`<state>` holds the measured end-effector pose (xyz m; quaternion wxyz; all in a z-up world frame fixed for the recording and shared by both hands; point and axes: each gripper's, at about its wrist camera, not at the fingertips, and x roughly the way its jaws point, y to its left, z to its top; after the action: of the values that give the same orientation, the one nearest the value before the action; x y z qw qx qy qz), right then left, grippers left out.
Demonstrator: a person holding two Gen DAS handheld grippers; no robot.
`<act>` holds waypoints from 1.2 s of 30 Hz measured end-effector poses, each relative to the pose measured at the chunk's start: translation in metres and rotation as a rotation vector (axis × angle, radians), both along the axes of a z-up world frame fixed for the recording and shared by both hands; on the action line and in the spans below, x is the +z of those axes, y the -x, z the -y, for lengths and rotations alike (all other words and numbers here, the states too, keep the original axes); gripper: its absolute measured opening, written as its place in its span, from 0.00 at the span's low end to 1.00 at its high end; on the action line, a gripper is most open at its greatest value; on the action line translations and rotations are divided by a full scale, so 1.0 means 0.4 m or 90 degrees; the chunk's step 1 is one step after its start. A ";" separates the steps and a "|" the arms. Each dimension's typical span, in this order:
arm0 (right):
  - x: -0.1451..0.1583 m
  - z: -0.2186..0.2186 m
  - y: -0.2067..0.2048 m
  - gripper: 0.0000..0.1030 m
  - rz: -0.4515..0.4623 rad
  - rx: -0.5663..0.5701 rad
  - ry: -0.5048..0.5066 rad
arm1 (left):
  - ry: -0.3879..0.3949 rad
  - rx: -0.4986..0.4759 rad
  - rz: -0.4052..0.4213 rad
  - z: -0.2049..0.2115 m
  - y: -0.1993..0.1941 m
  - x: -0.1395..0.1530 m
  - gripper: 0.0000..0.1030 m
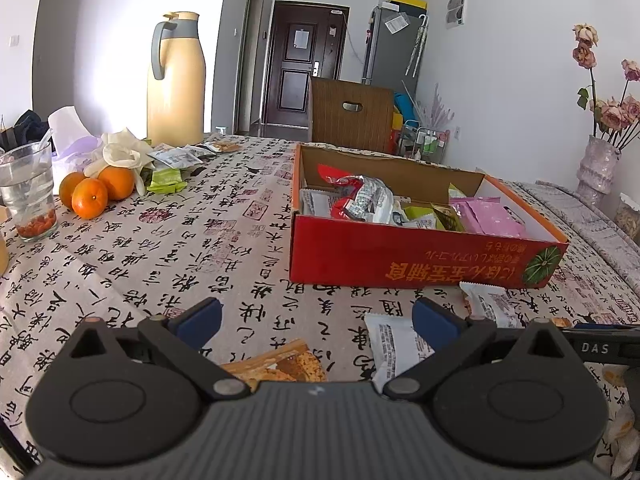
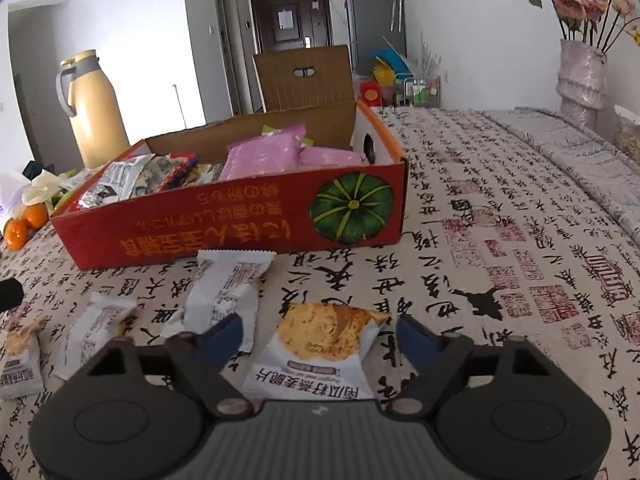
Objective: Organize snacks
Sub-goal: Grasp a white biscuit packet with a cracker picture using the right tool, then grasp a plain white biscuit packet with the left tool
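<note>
Two grippers hang low over a table covered in a calligraphy-print cloth. In the right wrist view we see the right gripper with its blue pads spread, a cracker packet lying on the cloth between them; the pads stand apart from its sides, so nothing is grasped. At about 10 o'clock from that packet lies a white packet, and two more small ones sit farther toward 9 o'clock. At 12 o'clock stands the red box with a green pumpkin printed on its side, holding pink, silver and red snack packs.

In the left wrist view we see the left gripper released, its pads wide apart and holding nothing. An orange-brown packet lies just below its middle. The red box sits at 1 o'clock, three oranges at 10 o'clock, a cream thermos at 11 o'clock.
</note>
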<state>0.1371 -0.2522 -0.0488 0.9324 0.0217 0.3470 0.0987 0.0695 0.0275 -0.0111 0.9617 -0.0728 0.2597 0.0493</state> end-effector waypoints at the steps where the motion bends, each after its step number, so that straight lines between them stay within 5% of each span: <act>1: -0.002 -0.002 0.000 0.73 -0.001 0.002 0.002 | 0.000 0.000 0.000 0.000 0.000 0.000 1.00; 19: -0.001 0.003 0.021 0.43 0.026 -0.004 0.031 | -0.008 -0.005 -0.010 0.021 0.001 -0.001 1.00; 36: 0.033 0.043 0.068 0.42 0.077 -0.012 -0.013 | -0.020 -0.022 -0.083 0.090 -0.050 -0.018 1.00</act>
<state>0.1098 -0.2692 -0.0356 0.9522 0.0285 0.2891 0.0945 0.0896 -0.0085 -0.0183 0.9446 -0.0502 0.3219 0.0409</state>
